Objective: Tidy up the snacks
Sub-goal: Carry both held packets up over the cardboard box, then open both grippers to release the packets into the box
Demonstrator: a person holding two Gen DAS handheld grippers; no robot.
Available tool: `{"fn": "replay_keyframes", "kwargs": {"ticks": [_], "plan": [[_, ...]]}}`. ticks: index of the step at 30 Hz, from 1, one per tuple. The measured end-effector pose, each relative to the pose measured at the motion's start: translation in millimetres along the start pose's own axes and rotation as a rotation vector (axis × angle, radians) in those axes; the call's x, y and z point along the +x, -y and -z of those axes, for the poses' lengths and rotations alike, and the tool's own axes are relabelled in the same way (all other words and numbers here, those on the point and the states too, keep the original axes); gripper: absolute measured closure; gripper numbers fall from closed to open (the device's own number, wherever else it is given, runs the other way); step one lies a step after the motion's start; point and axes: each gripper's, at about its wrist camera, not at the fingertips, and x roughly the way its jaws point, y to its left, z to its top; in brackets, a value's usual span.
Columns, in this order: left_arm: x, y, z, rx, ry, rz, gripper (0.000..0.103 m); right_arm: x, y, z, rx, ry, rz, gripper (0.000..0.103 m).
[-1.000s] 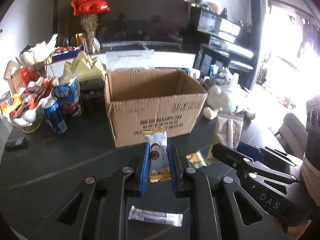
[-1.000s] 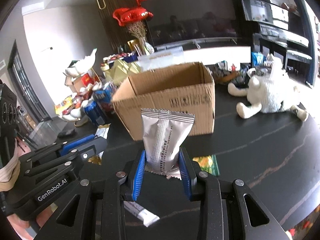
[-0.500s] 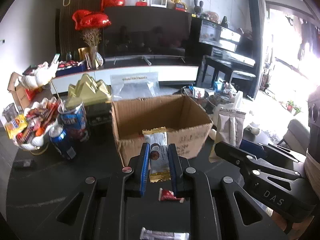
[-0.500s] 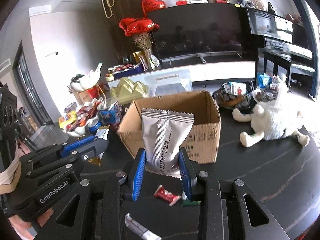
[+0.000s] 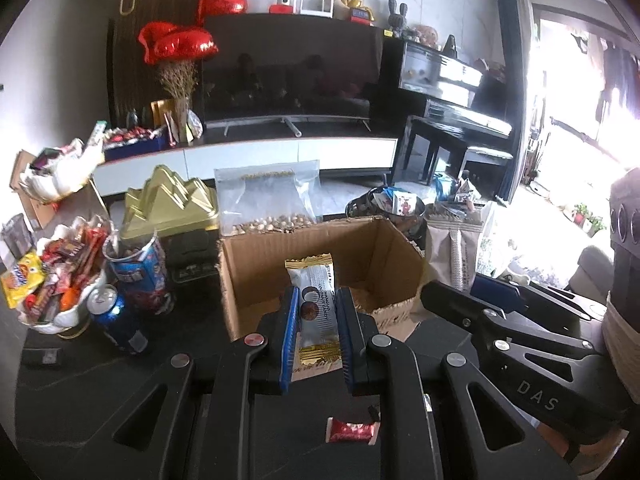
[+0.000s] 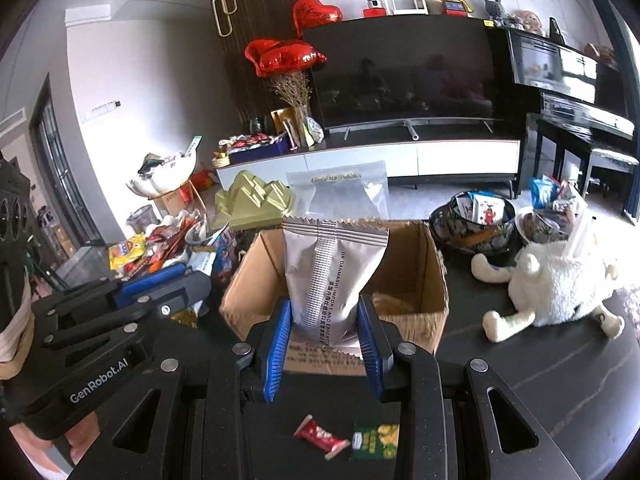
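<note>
plush toy (image 6: 560, 280) only in right wrist view, blue can (image 5: 116, 320) only left

You face a dark television (image 6: 404, 76) on a white low cabinet (image 6: 416, 160), piano (image 5: 452, 92) right, daylight flooding the window (image 5: 576, 92).

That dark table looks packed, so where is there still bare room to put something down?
Free: the table stretch between the cardboard box and the plush toy, and the near left corner in front of the blue can. Crowded: left of the box, around the snack bowl.
</note>
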Motion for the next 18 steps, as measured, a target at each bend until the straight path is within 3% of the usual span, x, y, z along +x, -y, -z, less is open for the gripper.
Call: {"fn": "replay_keyframes", "kwargs": {"ticks": [15,17,18], "plan": [[72.5,-20.7,-14.4,-0.002,-0.039,-0.013,0.083,70.2,12.0,-18.5,-0.019,-0.051,0.007,0.069],[80.1,-23.1,-15.0,0.000,-0.042,-0.030,0.078,76.9,14.6,-19.4,-0.021,-0.048,0.028,0.068],[82.5,-24.9,-14.4,-0.014,-0.045,-0.041,0.066,79.3,15.4,-20.0,-0.022,-0.049,0.046,0.060]]}}
